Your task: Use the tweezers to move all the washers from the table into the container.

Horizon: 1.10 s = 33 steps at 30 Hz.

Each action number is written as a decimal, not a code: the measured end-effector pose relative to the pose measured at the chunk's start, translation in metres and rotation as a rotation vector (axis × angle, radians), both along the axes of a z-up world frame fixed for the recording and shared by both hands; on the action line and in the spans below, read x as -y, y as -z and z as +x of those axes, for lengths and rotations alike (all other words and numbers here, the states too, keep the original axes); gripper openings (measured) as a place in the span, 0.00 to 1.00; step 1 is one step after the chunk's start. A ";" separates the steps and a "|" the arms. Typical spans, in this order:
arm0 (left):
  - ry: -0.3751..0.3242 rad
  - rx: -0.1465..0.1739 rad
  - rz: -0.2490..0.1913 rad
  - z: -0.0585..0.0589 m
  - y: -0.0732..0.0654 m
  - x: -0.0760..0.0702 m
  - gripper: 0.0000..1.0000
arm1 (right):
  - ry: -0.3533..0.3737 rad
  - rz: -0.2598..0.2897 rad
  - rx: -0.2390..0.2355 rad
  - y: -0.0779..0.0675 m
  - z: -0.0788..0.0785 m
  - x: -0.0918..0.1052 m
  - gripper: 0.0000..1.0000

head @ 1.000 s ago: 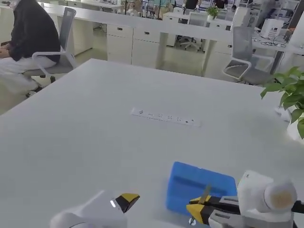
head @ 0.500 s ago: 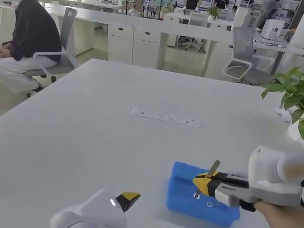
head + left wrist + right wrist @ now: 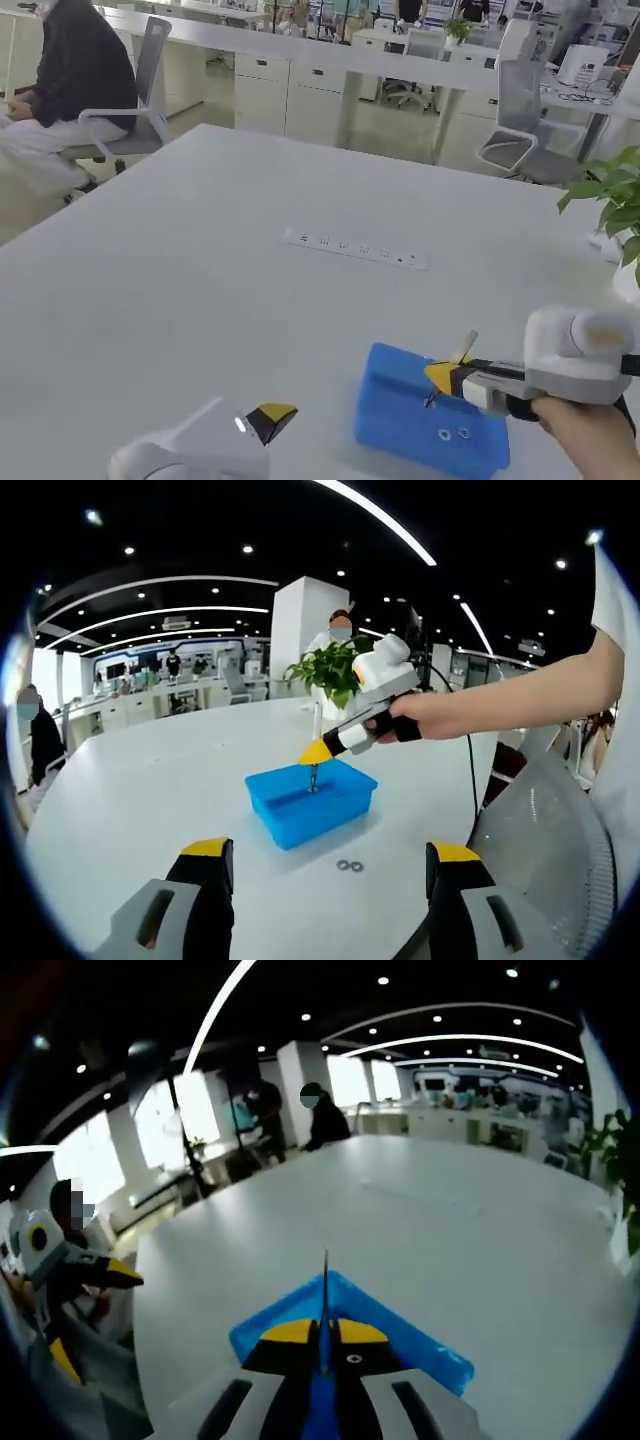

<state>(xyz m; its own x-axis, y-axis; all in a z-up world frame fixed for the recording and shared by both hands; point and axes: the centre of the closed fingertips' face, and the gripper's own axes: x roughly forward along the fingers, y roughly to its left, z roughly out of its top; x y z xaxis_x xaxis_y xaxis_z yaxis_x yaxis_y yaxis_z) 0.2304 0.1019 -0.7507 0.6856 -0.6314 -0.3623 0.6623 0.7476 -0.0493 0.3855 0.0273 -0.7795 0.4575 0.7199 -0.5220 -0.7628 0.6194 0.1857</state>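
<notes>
Only thing that looks like printing is a row of dark marks on the long white power strip (image 3: 355, 250) partway across the big white table (image 3: 150, 300), and it's way too small to read. The shallow blue rectangular plastic container (image 3: 400, 415) sits near the bottom of the head view. It's plain glossy blue, with two small silver metal ring washers (image 3: 444, 434) lying flat on its floor toward the near right corner. The left gripper view shows another pair of washers (image 3: 343, 864) on the tabletop just beside the container (image 3: 300, 815), the two rings side by side and close together. The right gripper (image 3: 445, 377), held in a person's hand (image 3: 590, 440), has its yellow-tipped jaws pinched narrow on a pair of thin metal tweezers (image 3: 463, 349), which point down into the container. Can't tell if the tips have a washer in them. The left gripper (image 3: 330, 855) has its jaws spread wide and hangs over the table, well off to the side of the container.
</notes>
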 end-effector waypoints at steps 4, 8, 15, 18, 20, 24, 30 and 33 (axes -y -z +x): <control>0.004 -0.001 0.007 0.000 0.001 0.000 0.80 | 0.014 -0.009 -0.019 0.009 0.004 0.002 0.04; 0.004 -0.003 0.007 0.000 0.001 0.000 0.80 | 0.026 -0.020 -0.058 0.024 0.009 0.001 0.03; 0.008 -0.006 0.017 -0.001 0.003 0.000 0.79 | 0.034 -0.062 -0.075 0.032 0.011 -0.002 0.03; 0.000 -0.008 0.009 0.000 0.002 -0.001 0.79 | 0.022 -0.059 -0.082 0.034 0.009 -0.002 0.03; 0.000 -0.008 0.009 0.000 0.002 -0.001 0.79 | 0.015 -0.075 -0.079 0.038 0.010 0.001 0.04; 0.009 -0.009 0.014 -0.001 0.003 0.000 0.79 | 0.012 -0.076 -0.068 0.038 0.007 0.002 0.04; 0.010 -0.011 0.013 -0.001 0.003 0.000 0.79 | -0.005 -0.046 -0.050 0.028 -0.001 -0.001 0.04; 0.010 -0.012 0.011 -0.002 0.003 0.001 0.79 | -0.007 -0.022 -0.037 0.021 -0.003 0.000 0.04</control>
